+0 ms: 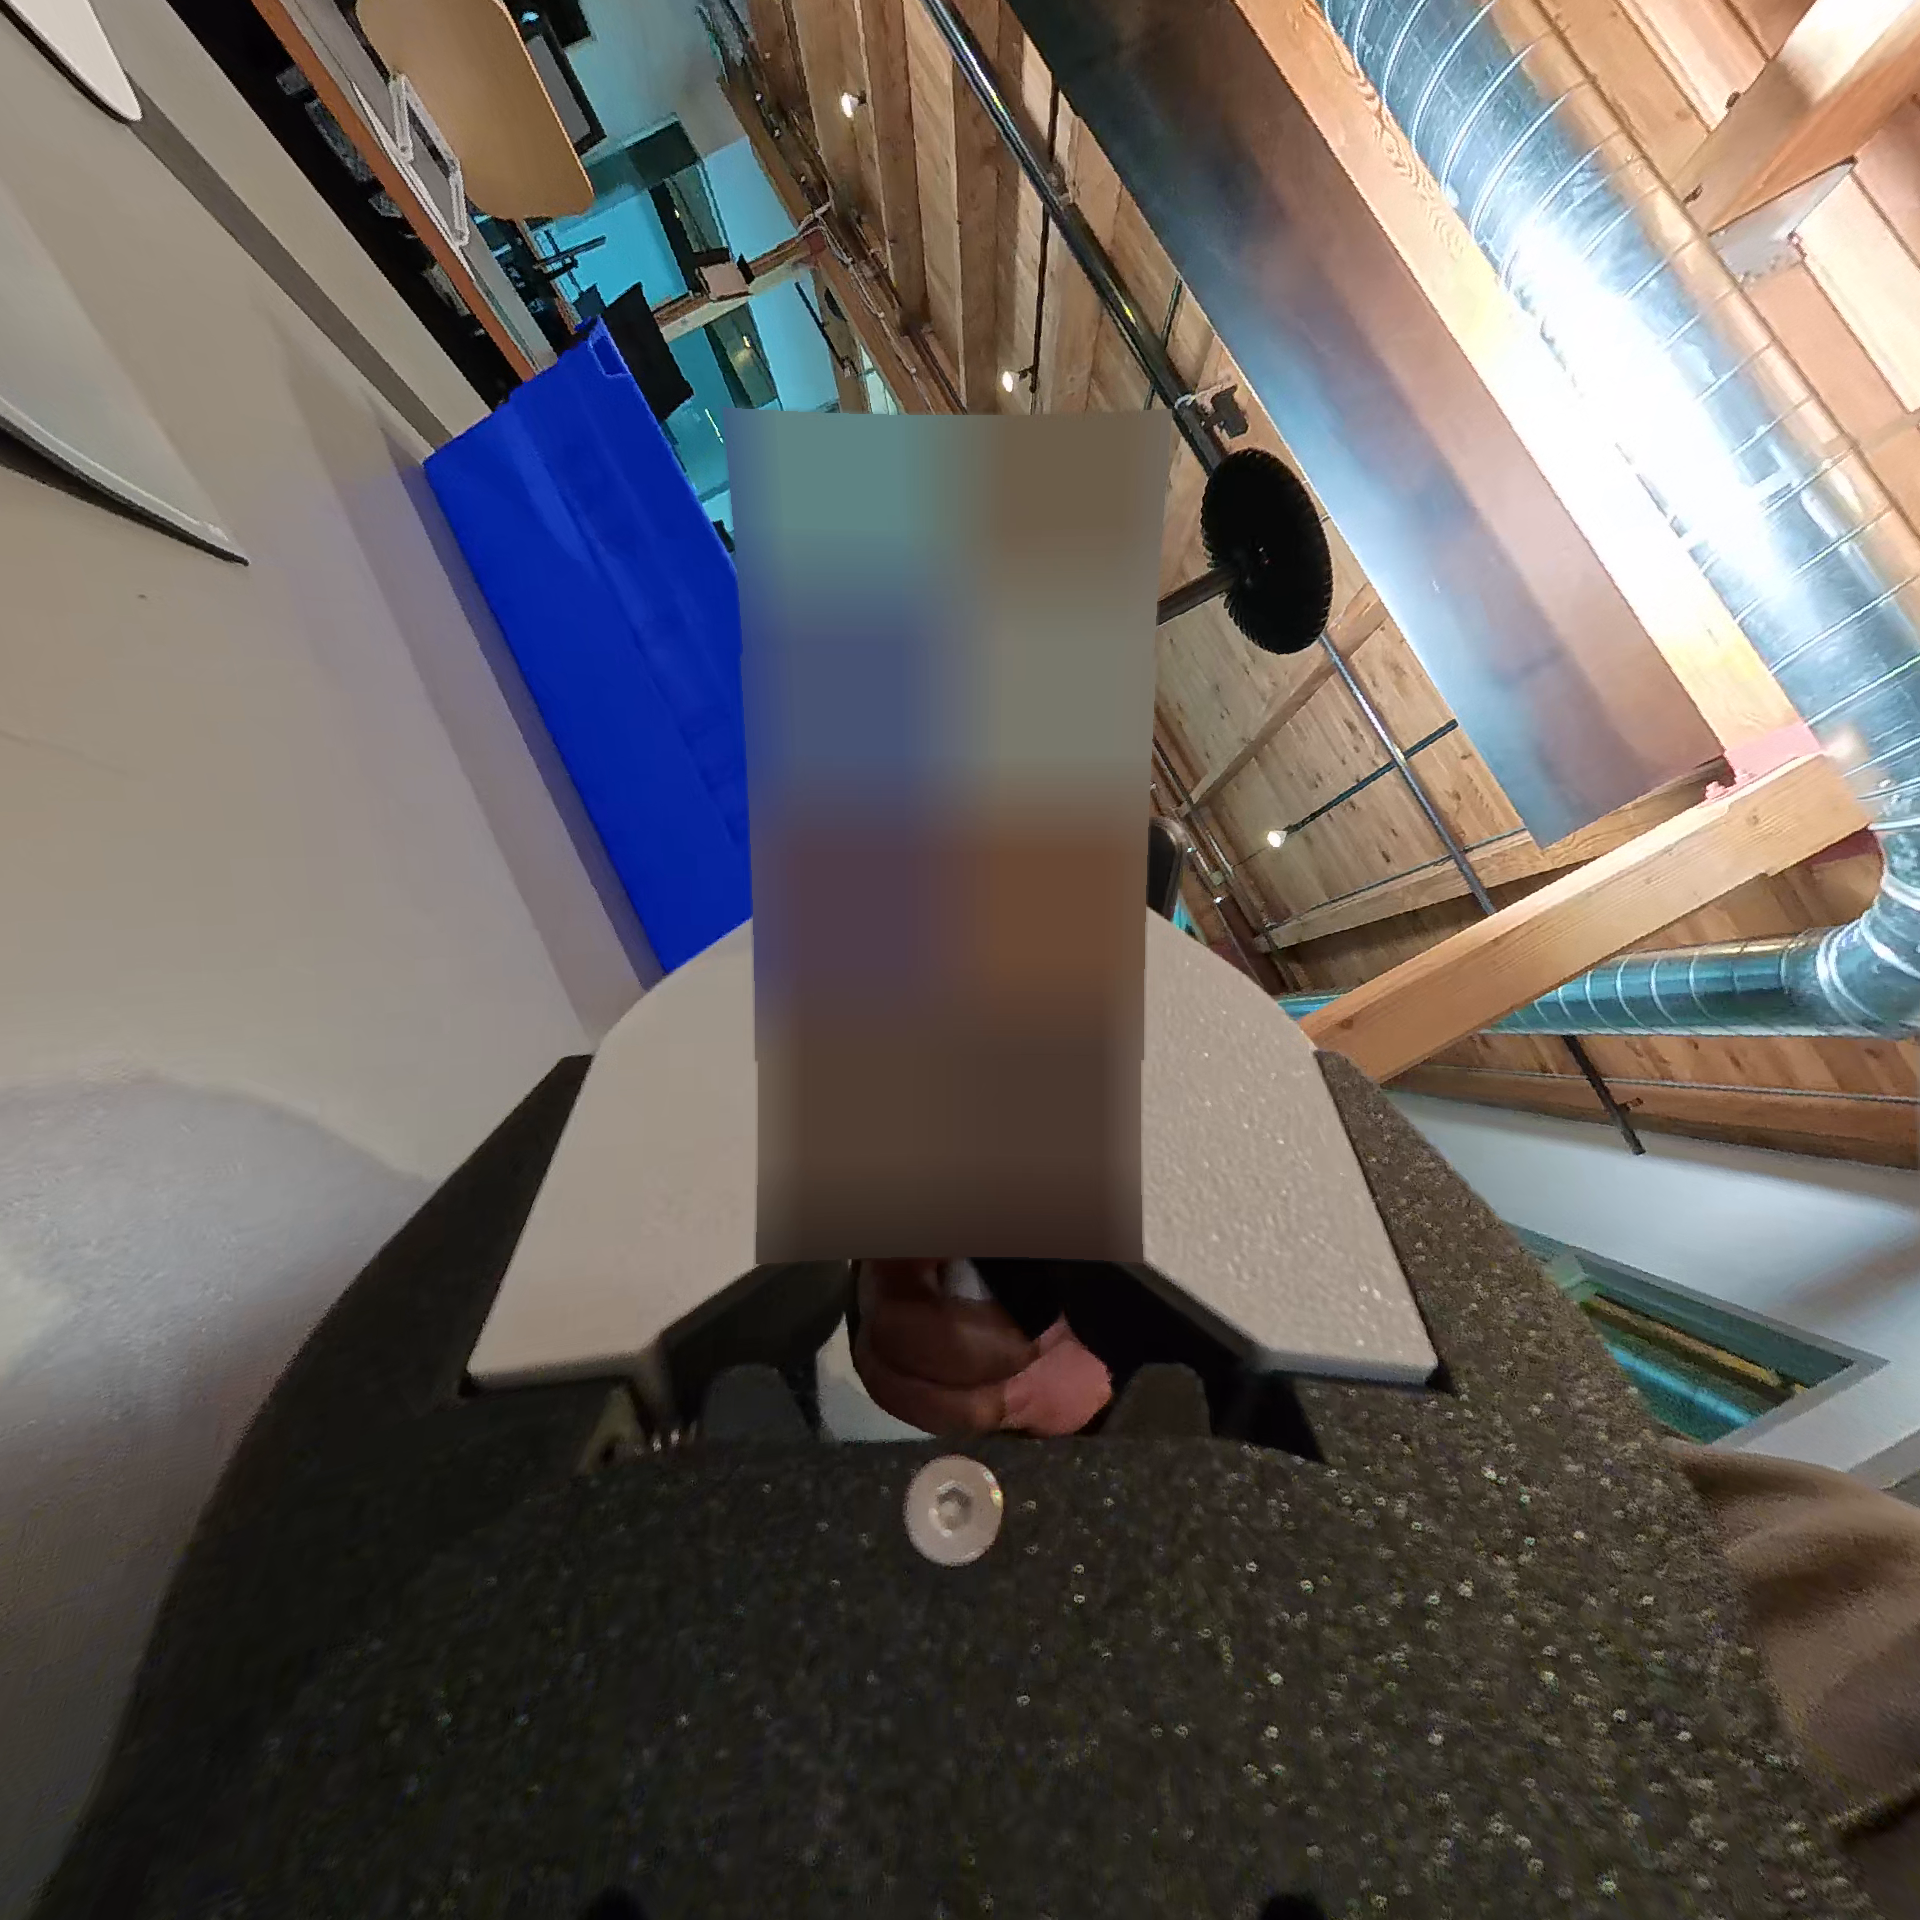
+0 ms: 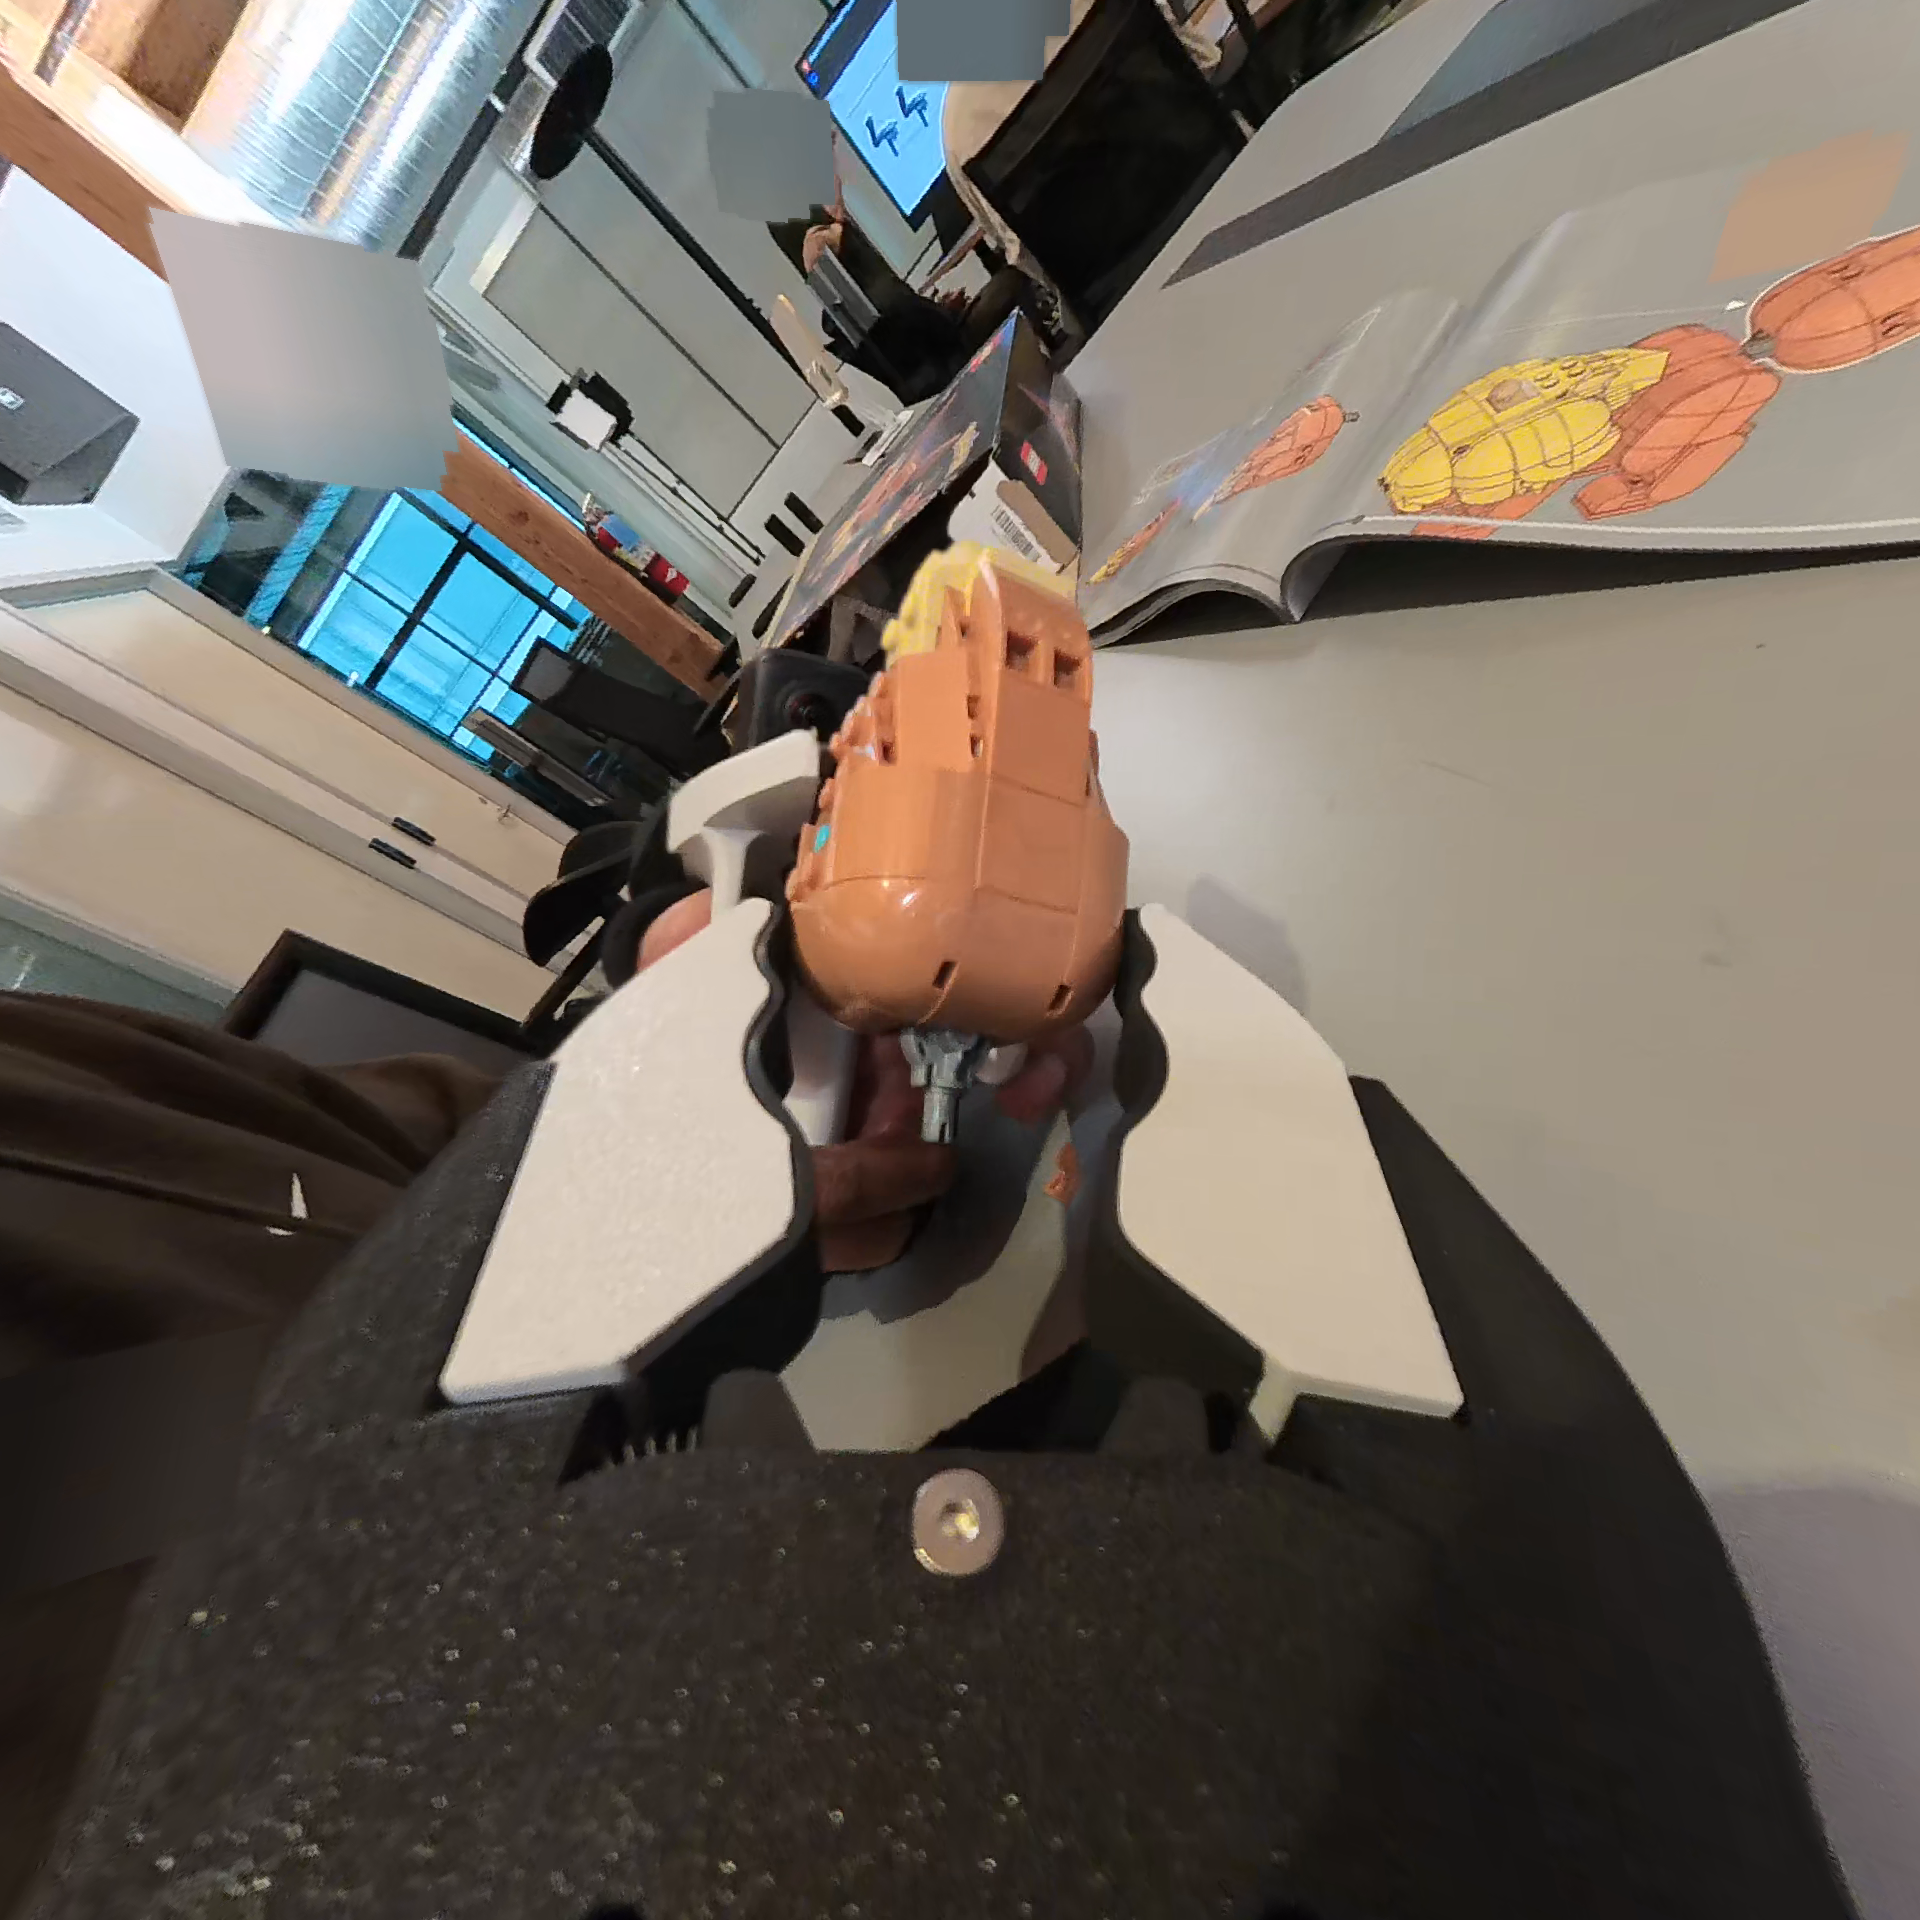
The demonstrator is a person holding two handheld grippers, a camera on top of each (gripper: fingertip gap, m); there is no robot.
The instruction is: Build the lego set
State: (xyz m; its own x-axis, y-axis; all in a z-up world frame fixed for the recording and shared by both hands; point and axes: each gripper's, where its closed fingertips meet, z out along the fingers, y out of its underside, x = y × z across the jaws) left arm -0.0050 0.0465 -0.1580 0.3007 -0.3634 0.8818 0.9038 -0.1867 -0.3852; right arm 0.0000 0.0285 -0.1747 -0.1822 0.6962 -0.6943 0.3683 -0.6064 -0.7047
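An orange lego model point(image 2: 966, 862) with yellow bricks at its far end is held up in the air above the table. A grey axle piece point(image 2: 940, 1091) sticks out of its near, rounded end. My right gripper point(image 2: 951, 945) is shut on that rounded end, with a white finger on each side. The left gripper's white finger point(image 2: 743, 800) lies against the model's far left side. In the left wrist view a mosaic patch covers the gap between the left gripper's point(image 1: 951, 997) fingers, so the model and the fingertips are hidden there. A person's fingers point(image 2: 883, 1174) show under the model.
An open instruction booklet point(image 2: 1507, 436) lies on the grey table point(image 2: 1558, 935) to the right, with the dark lego box point(image 2: 935, 457) standing beyond it. A blue bin point(image 1: 603, 644) stands on the table in the left wrist view. A brown sleeve point(image 2: 156, 1122) is at the left. Both grippers' tips are close together, under 4 cm apart.
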